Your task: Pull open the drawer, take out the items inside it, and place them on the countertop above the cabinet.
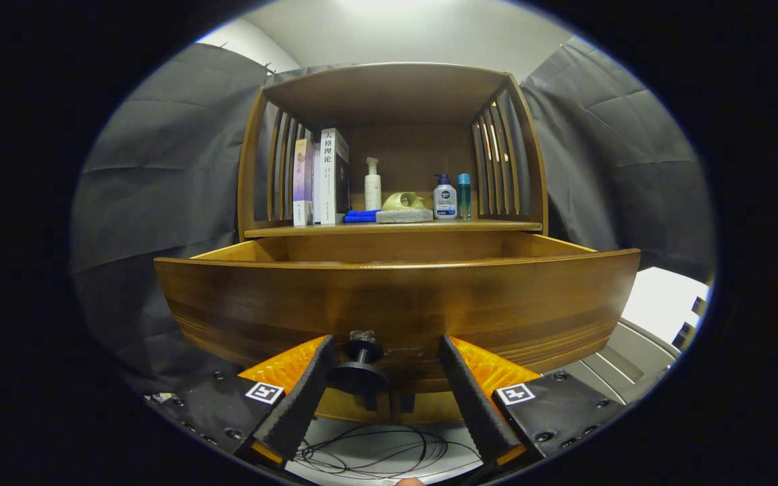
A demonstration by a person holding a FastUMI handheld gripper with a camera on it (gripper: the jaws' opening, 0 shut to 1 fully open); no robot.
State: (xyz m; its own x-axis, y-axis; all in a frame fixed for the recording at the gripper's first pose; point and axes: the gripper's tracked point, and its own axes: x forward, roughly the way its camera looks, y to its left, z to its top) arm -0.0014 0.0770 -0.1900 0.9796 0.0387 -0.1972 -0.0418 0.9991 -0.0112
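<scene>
We see the cabinet (389, 169) filling the centre of the frame, open shelf in the upper half, drawer (396, 304) below it already pulled out toward us, its front panel spanning the middle of the frame left to right. Drawer's long axis runs left-right; it slides along the axis pointing straight at the camera. We judge the pull-open step as done or nearly done: a strip of the drawer's inside shows above the front panel, but the floor and any contents are hidden behind that panel, so we can't tell what's in it. The countertop (396, 228) sits just above the drawer and carries books (321, 177) at centre left, a white pump bottle (373, 184), a blue cloth (360, 215), a sponge (404, 216) with a green item (402, 200) on top, another pump bottle (444, 197) and a slim blue bottle (464, 196) at centre right. Free room looks limited to the gaps in front. The gripper (385, 347) is at bottom centre, fingers spread wide, gripping nothing. The knob (360, 364) sits between them, close to the left finger; contact is unclear. Next move, in our view: back off the knob, lift over the front panel, look down into the drawer, then pick. Cables (375, 449) lie on the floor below.
</scene>
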